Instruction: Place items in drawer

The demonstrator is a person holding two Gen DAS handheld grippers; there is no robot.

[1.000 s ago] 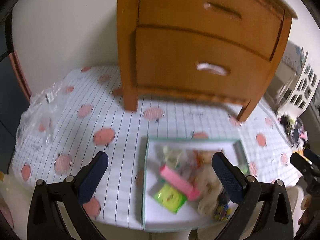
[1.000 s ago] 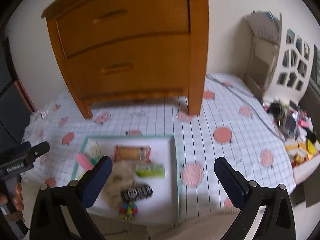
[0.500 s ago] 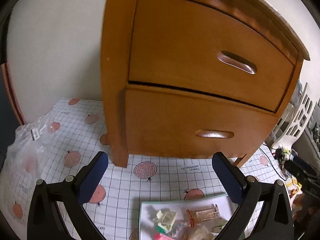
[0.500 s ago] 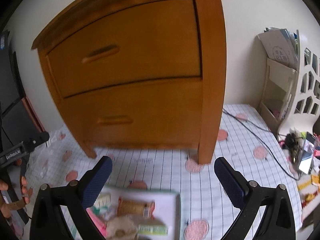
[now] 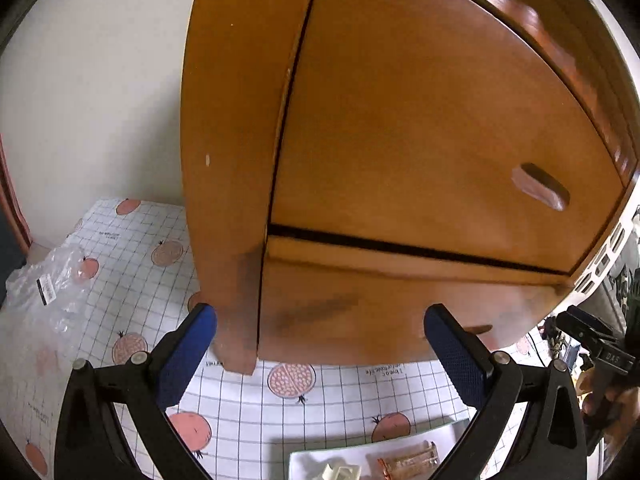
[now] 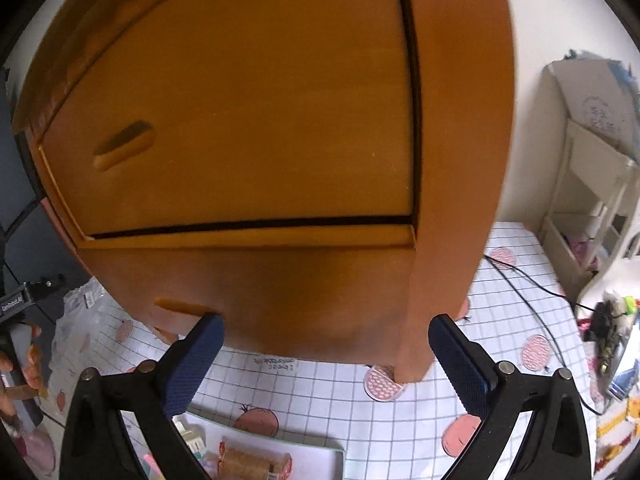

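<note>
While both drawers sit shut, progress: nothing is stowed yet, by my judgement; opening a drawer and moving every item are left.
Plastic bag [image 5: 44, 288]: crumpled at the far left on the gridded tablecloth [image 5: 132, 248], apart from the cabinet.
Left gripper [image 5: 320, 344]: fingers spread wide, nothing between them, hovering close before the lower drawer's left part.
Cabinet [image 5: 224, 140]: upright on the cloth, its front facing both cameras.
Upper drawer [image 5: 420, 132]: closed; its long axis runs across the cabinet front, slot handle [image 5: 540, 186] lying the same way.
Lower drawer [image 6: 260, 288]: closed, with a dark seam above it; its handle [image 6: 180, 307] juts toward the cameras, just beside the right tongs' left finger.
Tray [image 6: 316, 458]: flat on the cloth below the cabinet, holding the items; a biscuit pack [image 6: 252, 462] lies lengthwise along the near edge, a small white piece [image 6: 192, 438] to its left.
Right gripper [image 6: 324, 348]: jaws wide apart, empty, before the lower drawer's right part.
Cable [image 6: 532, 280]: trails across the cloth toward clutter on the right.
</note>
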